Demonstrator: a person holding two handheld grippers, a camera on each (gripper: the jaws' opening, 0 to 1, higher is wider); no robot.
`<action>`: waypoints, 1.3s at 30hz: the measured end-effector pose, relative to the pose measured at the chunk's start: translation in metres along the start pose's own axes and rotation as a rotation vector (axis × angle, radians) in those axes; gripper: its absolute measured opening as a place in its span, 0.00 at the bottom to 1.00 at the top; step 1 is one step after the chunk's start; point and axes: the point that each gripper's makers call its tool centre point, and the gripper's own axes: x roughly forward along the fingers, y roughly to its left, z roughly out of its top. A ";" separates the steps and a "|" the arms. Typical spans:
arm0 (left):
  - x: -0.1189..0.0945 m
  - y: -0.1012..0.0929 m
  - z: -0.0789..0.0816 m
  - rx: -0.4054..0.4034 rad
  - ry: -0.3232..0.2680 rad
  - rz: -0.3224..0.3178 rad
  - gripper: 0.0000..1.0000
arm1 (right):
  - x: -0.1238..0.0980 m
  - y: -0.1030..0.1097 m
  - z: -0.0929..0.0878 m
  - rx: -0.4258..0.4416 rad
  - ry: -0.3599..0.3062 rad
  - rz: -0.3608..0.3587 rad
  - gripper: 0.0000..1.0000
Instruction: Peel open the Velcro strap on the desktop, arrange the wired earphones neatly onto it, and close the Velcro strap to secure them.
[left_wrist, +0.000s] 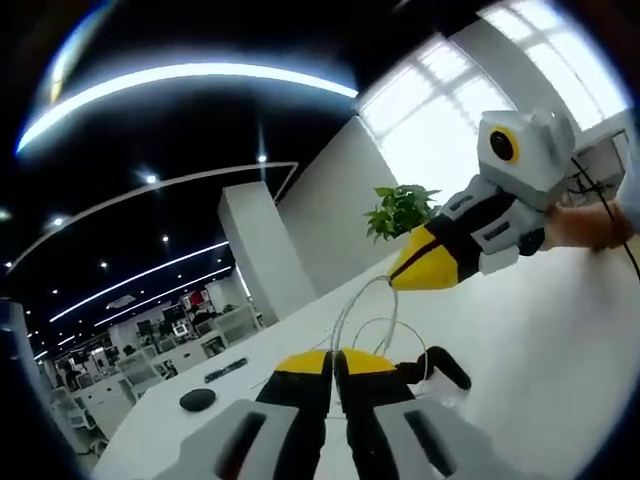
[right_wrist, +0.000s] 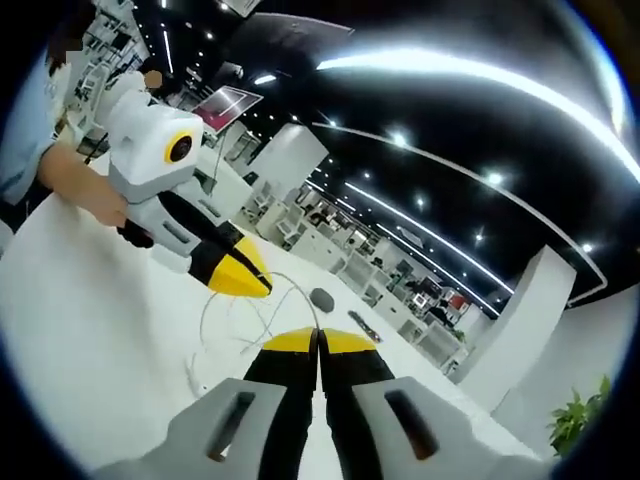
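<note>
Open-plan office, dark ceiling with long light strips, rows of desks in the back; work surface is a white tabletop (left_wrist: 560, 340).

Left gripper (left_wrist: 334, 358): yellow-tipped fingers pressed together, no gap visible. The white earphone cable (left_wrist: 362, 312) loops up from right at the tips, so it looks pinched there, though the contact point itself is hidden. Black strap (left_wrist: 440, 366) lies on the tabletop just right of the tips; can't tell whether it's peeled open.

Right gripper (right_wrist: 319, 340): fingers together in its own view as well. In the left gripper view it comes in from the right, held by a hand (left_wrist: 585, 226), tips closed to a point at the top end of the cable loop. Can't confirm that the cable is actually clamped.

Right gripper view: cable hangs in loose loops between the two grippers, above the tabletop.

Also on the tabletop: a dark oval object (left_wrist: 197, 399), a flat dark bar (left_wrist: 226, 370) and a potted plant (left_wrist: 400, 210) farther back.
</note>
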 end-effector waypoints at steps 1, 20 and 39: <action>0.000 0.000 0.000 0.000 -0.001 0.000 0.06 | 0.000 0.000 0.000 0.002 0.001 0.002 0.03; -0.010 0.007 0.027 -0.012 -0.088 0.001 0.06 | 0.009 0.018 -0.004 0.155 0.012 0.065 0.08; -0.020 -0.012 0.057 0.046 -0.190 -0.064 0.06 | 0.014 0.007 0.001 0.359 -0.025 0.033 0.09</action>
